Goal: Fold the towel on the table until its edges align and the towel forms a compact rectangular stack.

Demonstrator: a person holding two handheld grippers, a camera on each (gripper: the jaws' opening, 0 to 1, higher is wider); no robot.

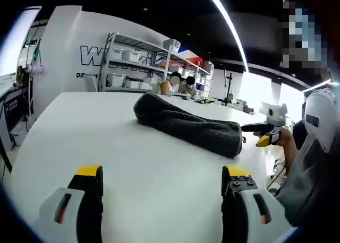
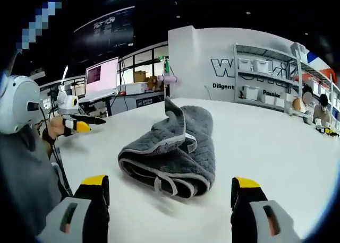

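A dark grey towel (image 1: 186,123) lies bunched in a long loose roll on the white table (image 1: 95,131). My left gripper (image 1: 163,174) stands open just short of it, nothing between its yellow-tipped jaws. The right gripper (image 1: 264,134) comes in from the right, off the towel's right end. In the right gripper view the towel (image 2: 170,147) is a crumpled, roughly folded heap with pale hemmed edges, one corner sticking up. My right gripper (image 2: 171,184) is open in front of the heap, apart from it. The left gripper (image 2: 79,123) hovers at the table's left edge.
Metal shelves with white bins (image 1: 133,62) stand against a lettered wall behind the table. Seated people (image 1: 180,85) are at the far end. A desk with a lit monitor (image 2: 101,76) stands beyond the table's edge. A person's grey sleeve (image 2: 26,174) is close on the left.
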